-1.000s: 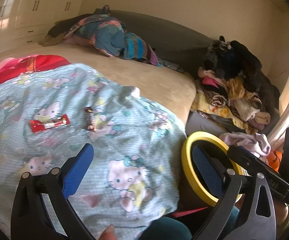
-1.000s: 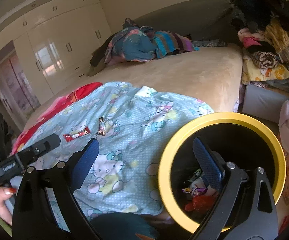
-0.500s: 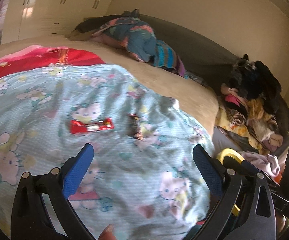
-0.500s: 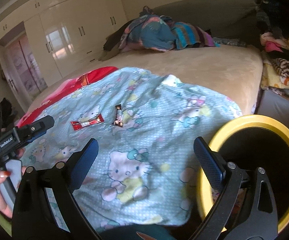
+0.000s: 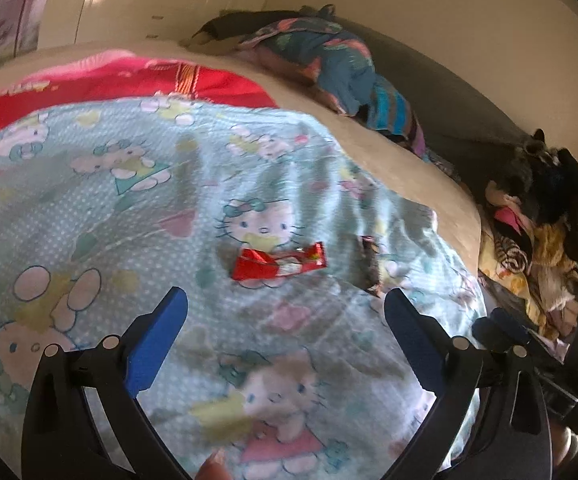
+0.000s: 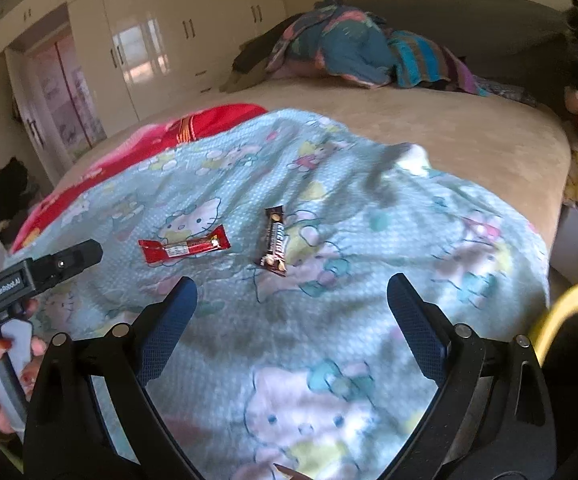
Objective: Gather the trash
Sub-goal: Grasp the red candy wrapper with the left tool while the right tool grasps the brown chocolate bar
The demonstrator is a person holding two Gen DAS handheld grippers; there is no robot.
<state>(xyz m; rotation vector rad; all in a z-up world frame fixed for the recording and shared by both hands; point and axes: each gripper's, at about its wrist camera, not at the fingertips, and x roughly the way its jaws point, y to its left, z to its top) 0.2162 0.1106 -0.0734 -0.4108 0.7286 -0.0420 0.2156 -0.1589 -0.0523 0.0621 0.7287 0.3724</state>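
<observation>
Both tools have swung away from the yellow-rimmed bin toward the bed. Left tool and right tool are released, empty. Count: one red wrapper, one brown wrapper, apart on the soft blanket. Risk: pinching blanket folds with a wrapper.

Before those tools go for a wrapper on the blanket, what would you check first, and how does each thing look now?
1. Left tool open and empty: ok.
2. Right tool open and empty: ok.
3. Red wrapper lies flat on the blanket, nothing on it: ok.
4. Brown wrapper lies apart from the red one: ok.
5. Yellow-rimmed bin in view at the bed's edge: ok.
6. Room left inside the bin: cannot tell.
</observation>
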